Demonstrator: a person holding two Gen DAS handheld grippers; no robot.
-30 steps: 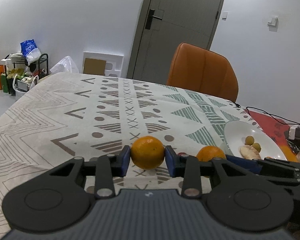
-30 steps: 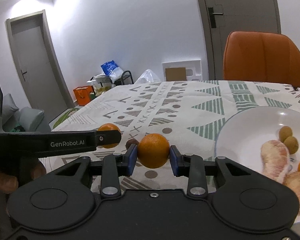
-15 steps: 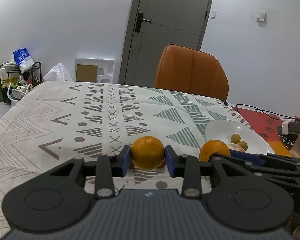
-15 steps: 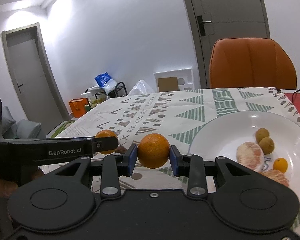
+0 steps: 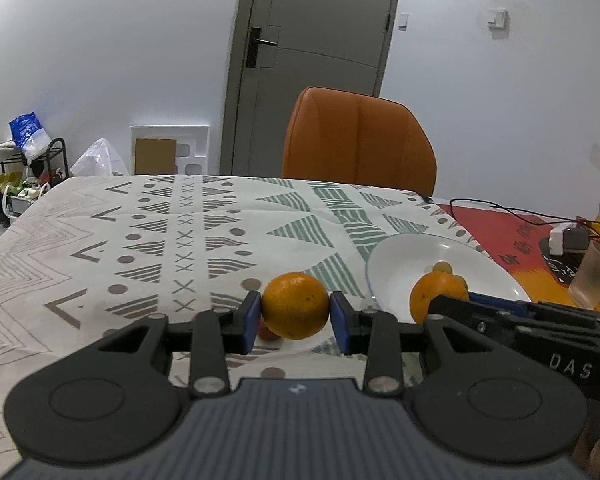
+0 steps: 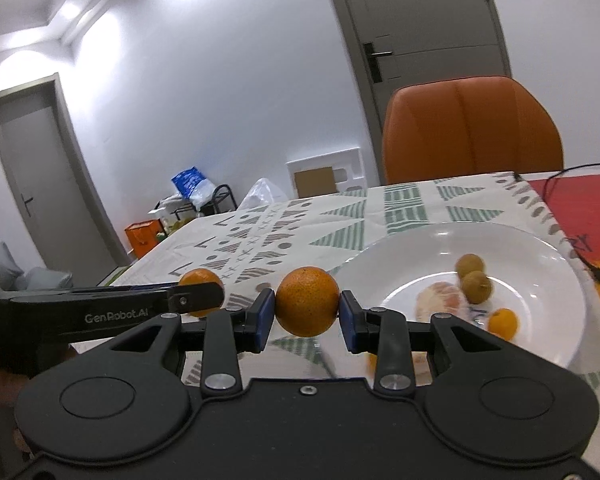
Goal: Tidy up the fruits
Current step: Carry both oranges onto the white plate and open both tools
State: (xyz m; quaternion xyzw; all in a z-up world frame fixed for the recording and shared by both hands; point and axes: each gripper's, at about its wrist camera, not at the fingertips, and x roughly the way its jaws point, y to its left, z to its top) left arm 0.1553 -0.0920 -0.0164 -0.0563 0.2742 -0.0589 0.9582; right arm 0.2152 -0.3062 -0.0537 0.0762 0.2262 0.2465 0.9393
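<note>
You hold one orange in each gripper: the left gripper (image 5: 295, 312) pinches its orange (image 5: 295, 306), the right gripper (image 6: 307, 303) pinches its orange (image 6: 307, 301). Both hang above the cloth beside the plate (image 6: 556, 256), likely for placing with the fruit already there.

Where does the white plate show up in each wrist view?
Left wrist: the plate sits right of centre, beyond the right gripper, whose orange overlaps it.
Right wrist: the plate fills the right side, just past the gripper, with small fruit inside.
Shared landmark: the orange chair behind the table.
</note>
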